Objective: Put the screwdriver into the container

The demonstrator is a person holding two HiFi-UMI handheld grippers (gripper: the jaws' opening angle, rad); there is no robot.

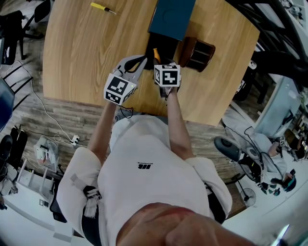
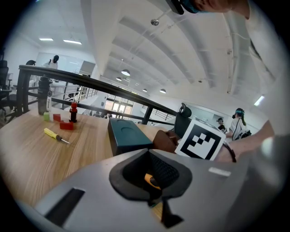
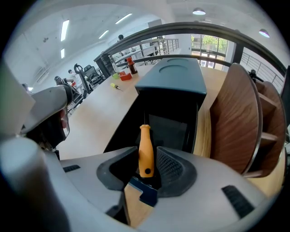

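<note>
Far left on the light wooden desk (image 1: 86, 57), a slim yellow-handled screwdriver (image 1: 102, 8), lying alone, well apart from everything else. Toward the middle, the left claw (image 2: 152, 174), held over the desk just left of the container, jaws apart and clamped on nothing. A sliver of orange in the gap, whether between the pads or beyond them impossible to tell. Close beside it, the right claw (image 3: 146, 168), angled down toward the container, jaws standing wide around the orange-handled screwdriver (image 3: 145, 156). Handle between the pads with a dark gap on either side, unpinched. Thin shaft pointing into the black open compartment of the dark teal box-shaped container (image 1: 172, 17). At right, just beside the container, a brown wooden organiser (image 1: 197, 52).
</note>
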